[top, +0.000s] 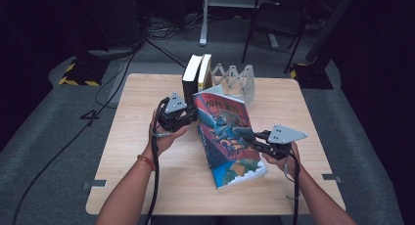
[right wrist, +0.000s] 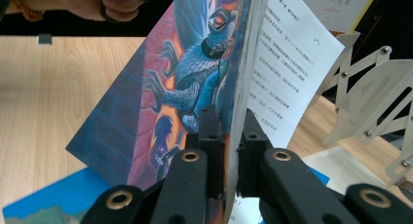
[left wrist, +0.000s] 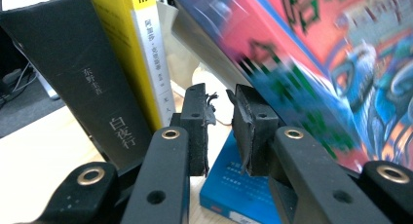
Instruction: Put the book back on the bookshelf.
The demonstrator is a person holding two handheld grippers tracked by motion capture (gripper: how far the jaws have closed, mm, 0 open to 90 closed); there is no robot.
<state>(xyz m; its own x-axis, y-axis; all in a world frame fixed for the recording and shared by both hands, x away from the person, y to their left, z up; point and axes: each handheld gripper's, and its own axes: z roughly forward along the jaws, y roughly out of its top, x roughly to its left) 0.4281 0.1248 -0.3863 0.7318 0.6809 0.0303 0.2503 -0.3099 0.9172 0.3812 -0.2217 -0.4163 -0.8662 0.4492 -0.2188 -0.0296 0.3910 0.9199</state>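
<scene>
Your right gripper (top: 255,139) reaches in level from the right, its jaws pinching the front cover of the colourful picture book (top: 226,132), which lies open and tilted near the middle of the table; in the right gripper view the pads (right wrist: 210,136) clamp the cover's edge, with a printed page (right wrist: 292,63) fanned open just beside it. Your left hand (top: 164,134) holds the left gripper (top: 188,118) raised at the book's left edge; its jaws are drawn nearly together with only a narrow gap and nothing between the pads (left wrist: 197,121). Behind the book, a black book (top: 192,76) and a yellow-spined book (top: 204,72) stand upright, just beside a grey folding book rack (top: 235,80) at the far edge. The wooden table (top: 137,161) stands on grey carpet (top: 44,151) in a dark room, with cables on the floor.
</scene>
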